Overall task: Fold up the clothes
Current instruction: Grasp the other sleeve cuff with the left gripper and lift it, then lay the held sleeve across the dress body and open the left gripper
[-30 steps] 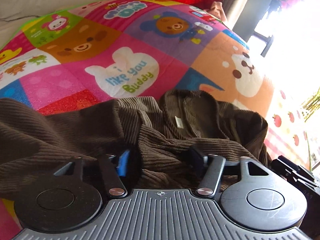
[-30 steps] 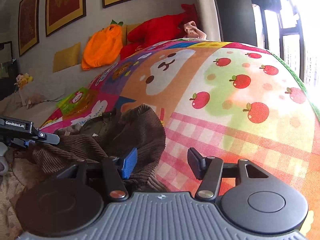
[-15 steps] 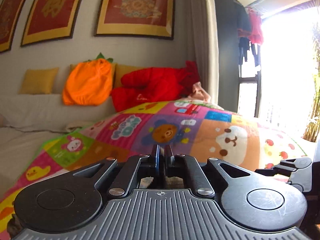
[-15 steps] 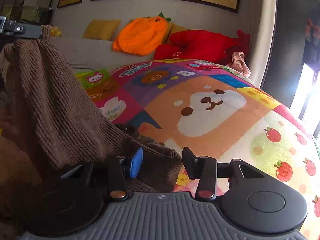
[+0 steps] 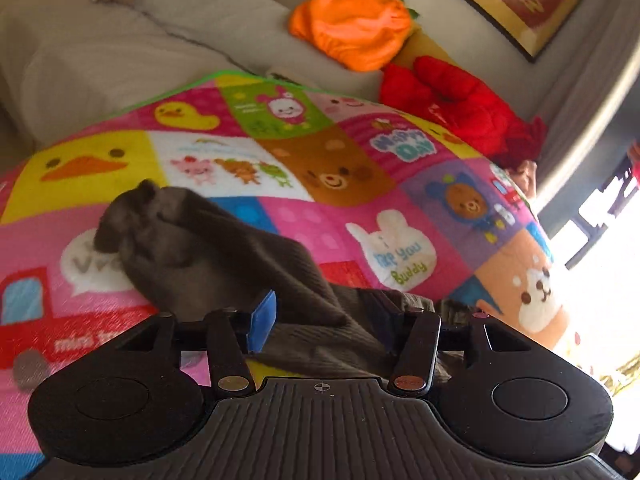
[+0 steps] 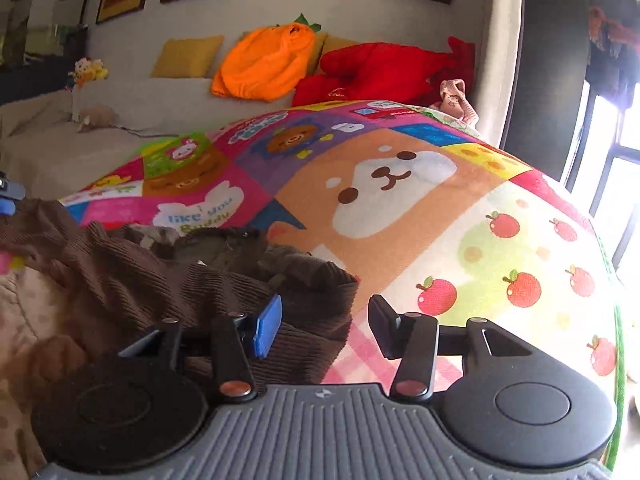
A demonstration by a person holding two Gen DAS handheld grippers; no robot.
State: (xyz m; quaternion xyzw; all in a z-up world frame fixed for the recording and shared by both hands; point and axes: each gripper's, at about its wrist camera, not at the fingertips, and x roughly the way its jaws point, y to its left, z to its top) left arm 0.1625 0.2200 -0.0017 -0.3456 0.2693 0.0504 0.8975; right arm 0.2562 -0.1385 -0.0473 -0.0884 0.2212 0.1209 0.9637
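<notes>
A brown ribbed garment (image 5: pixel 224 264) lies crumpled on the colourful cartoon blanket (image 5: pixel 328 168). One sleeve stretches out to the left and looks blurred. My left gripper (image 5: pixel 324 318) is open just above the garment, with nothing between its fingers. In the right wrist view the same garment (image 6: pixel 168 280) is bunched at the lower left, on the blanket (image 6: pixel 440 240). My right gripper (image 6: pixel 324 326) is open at the garment's right edge. Its blue-padded left finger (image 6: pixel 268 326) is over the fabric and its right finger over the blanket.
An orange pumpkin cushion (image 6: pixel 264 60), a red plush (image 6: pixel 380 72) and yellow pillows (image 6: pixel 186 56) lie at the back against the wall. A beige spotted cloth (image 6: pixel 24 320) is at the lower left. A bright window (image 6: pixel 616 160) is on the right.
My left gripper was shut on the lifted garment half a second ago; now it is open and the garment has dropped onto the blanket. My right gripper has stayed open.
</notes>
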